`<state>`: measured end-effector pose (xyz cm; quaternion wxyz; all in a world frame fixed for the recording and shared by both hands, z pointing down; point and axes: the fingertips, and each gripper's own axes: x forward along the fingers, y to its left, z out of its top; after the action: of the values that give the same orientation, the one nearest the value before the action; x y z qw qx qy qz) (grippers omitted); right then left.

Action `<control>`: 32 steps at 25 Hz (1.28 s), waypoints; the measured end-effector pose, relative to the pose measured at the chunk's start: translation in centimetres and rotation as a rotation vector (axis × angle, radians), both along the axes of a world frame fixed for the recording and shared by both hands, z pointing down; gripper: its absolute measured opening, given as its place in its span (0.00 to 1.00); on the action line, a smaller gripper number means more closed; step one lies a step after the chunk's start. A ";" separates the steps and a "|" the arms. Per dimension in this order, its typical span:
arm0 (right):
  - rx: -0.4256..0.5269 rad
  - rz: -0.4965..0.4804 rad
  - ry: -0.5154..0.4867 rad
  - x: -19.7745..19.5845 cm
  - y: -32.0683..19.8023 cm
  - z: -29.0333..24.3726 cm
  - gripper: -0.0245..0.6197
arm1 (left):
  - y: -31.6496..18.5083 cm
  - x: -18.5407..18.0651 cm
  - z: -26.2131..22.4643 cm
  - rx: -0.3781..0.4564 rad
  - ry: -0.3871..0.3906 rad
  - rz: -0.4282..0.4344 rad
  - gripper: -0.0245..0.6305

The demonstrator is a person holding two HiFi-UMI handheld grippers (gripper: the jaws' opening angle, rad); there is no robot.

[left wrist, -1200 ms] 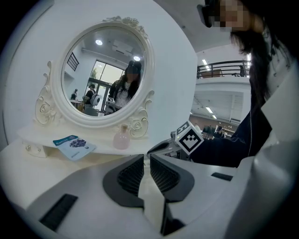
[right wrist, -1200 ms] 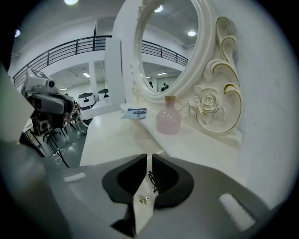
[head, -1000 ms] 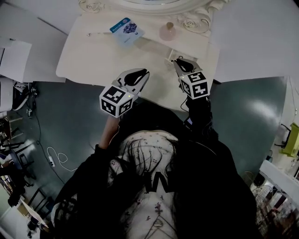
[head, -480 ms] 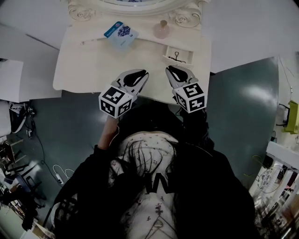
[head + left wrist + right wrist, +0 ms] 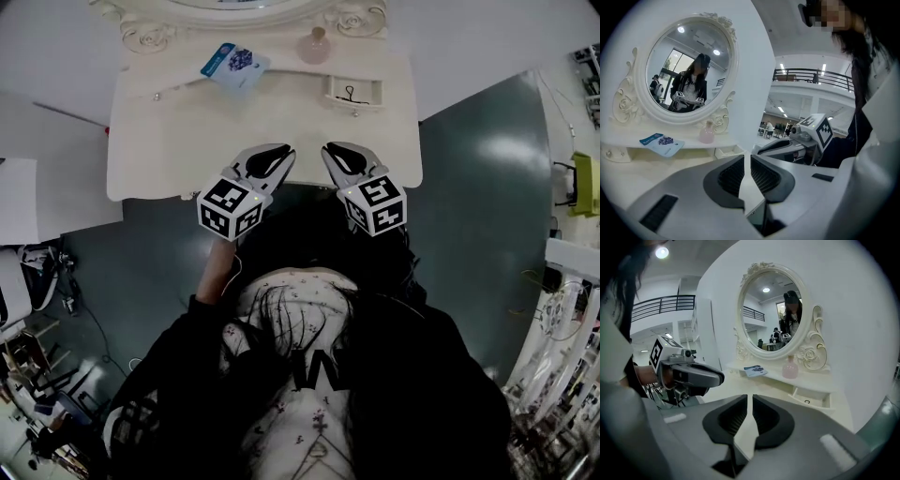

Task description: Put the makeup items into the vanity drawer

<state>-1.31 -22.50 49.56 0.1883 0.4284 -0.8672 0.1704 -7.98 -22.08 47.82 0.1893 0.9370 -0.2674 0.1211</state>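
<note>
Cream worktop [image 5: 187,141] lies bare under both grippers. The pink bottle [image 5: 315,45] and blue packet [image 5: 232,64] are left well beyond the fingers [image 5: 729,176], outside the open drawer [image 5: 354,103]. The left gripper [image 5: 272,155] and right gripper [image 5: 339,153] are held nearly closed, with nothing gripped; most of the task is judged undone.

A staged home corner inside a big open work hall, not a real bedroom. An ornate cream vanity [image 5: 187,141] with an oval mirror [image 5: 771,317] stands against plain white partition panels [image 5: 862,310] on a bare teal floor [image 5: 487,169]. Beyond the panels, the left gripper view shows an upper-level walkway with a dark railing [image 5: 811,74], strip ceiling lights [image 5: 782,111] and people at distant tables [image 5: 768,127]. Loose cables [image 5: 42,272] and cluttered shelving [image 5: 567,328] line the floor's edges.
</note>
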 end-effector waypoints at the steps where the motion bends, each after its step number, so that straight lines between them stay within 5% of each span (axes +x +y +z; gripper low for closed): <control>1: -0.004 0.003 0.003 -0.2 0.4 0.1 0.11 | 0.2 -0.2 0.2 -0.005 0.004 0.002 0.10; 18: 0.008 0.010 -0.003 3.0 6.3 -1.1 0.11 | 4.9 4.0 -1.0 0.002 0.011 0.024 0.10; 32: 0.022 -0.068 -0.017 9.3 18.5 -0.3 0.10 | 17.4 10.1 -0.3 0.002 -0.021 -0.078 0.10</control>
<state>8.00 -3.96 49.26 0.1817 0.3992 -0.8847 0.1579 2.15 -4.70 47.54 0.1904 0.9247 -0.3059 0.1231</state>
